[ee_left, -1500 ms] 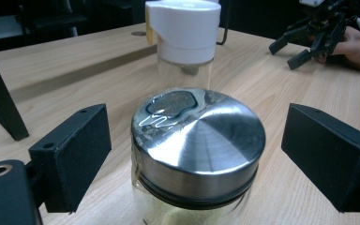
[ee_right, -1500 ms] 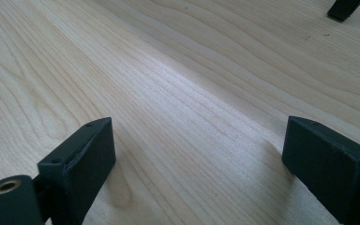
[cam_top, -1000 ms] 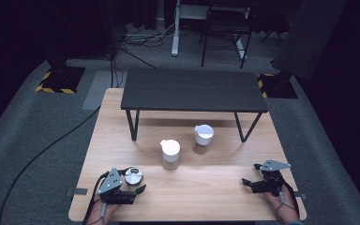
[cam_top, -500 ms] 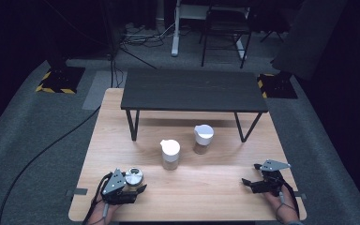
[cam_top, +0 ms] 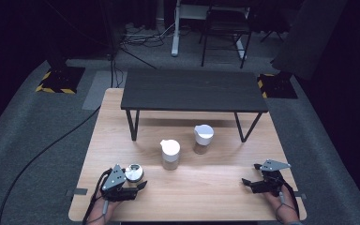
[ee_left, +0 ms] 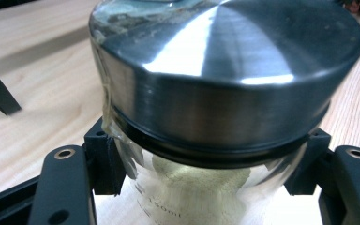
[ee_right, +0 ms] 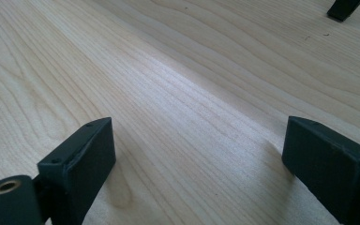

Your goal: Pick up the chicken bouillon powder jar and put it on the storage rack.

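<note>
Lower left of the frame: the left gripper [cam_top: 138, 183] pinches a steel-lidded jar [cam_top: 133, 173]; lower right, the right gripper [cam_top: 247, 181] rests, jaws spread.

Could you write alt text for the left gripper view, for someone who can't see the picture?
A glass jar with a shiny metal lid sits very close to the camera, between the two black jaws of the left tool, with pale powder inside. Light wooden tabletop lies behind it.

Black two-fingered grippers [cam_top: 140, 185] carry grey triangular plates [cam_top: 274, 165] and trailing cables.
</note>
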Demonstrator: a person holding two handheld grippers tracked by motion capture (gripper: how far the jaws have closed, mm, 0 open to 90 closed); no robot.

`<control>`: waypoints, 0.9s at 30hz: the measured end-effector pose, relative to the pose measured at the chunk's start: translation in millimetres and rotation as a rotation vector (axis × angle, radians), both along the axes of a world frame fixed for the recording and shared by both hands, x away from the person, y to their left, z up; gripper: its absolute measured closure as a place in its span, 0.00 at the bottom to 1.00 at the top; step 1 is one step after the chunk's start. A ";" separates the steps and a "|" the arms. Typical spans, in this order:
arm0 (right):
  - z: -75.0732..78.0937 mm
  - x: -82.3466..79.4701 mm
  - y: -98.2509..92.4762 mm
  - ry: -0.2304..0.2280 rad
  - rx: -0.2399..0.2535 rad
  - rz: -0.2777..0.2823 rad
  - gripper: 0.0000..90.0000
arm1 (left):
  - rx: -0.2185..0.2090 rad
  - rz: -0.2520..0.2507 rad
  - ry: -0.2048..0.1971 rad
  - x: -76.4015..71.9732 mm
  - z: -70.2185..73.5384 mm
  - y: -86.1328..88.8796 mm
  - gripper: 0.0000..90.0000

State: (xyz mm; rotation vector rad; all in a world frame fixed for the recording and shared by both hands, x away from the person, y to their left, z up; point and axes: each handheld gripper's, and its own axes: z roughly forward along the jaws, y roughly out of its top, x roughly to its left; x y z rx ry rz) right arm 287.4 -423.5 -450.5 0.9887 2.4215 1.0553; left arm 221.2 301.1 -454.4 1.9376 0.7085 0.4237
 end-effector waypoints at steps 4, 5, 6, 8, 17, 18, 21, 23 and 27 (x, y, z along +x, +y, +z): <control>0.0 0.0 0.0 0.000 0.000 0.000 0.11 | -0.018 0.013 0.001 1.9 7.2 -0.4 0.35; 0.0 0.0 0.0 0.000 0.000 0.000 0.11 | -0.026 0.014 0.008 3.3 8.7 0.5 0.35; 0.0 0.0 0.0 0.000 0.000 0.000 0.11 | -0.031 0.015 0.011 3.9 9.5 0.9 0.35; 0.0 0.0 0.0 0.000 0.000 0.000 0.11 | -0.036 0.019 0.017 5.4 13.0 1.6 0.35; 0.0 -0.3 0.8 0.000 0.000 -0.005 0.11 | -0.033 0.022 0.011 14.8 41.8 1.5 0.35; 0.0 -0.4 0.9 0.000 0.001 -0.005 0.10 | -0.031 0.020 0.008 16.2 46.3 0.9 0.35; 0.0 -0.3 1.0 0.000 0.000 -0.006 0.10 | -0.016 0.017 0.010 23.2 63.7 -2.6 0.35; -0.1 -0.3 1.0 0.000 0.000 -0.006 0.10 | -0.008 0.015 0.007 25.7 69.0 -3.9 0.35; 0.0 -0.3 1.1 0.000 0.000 -0.006 0.10 | -0.010 0.012 0.004 33.5 80.8 -5.4 0.35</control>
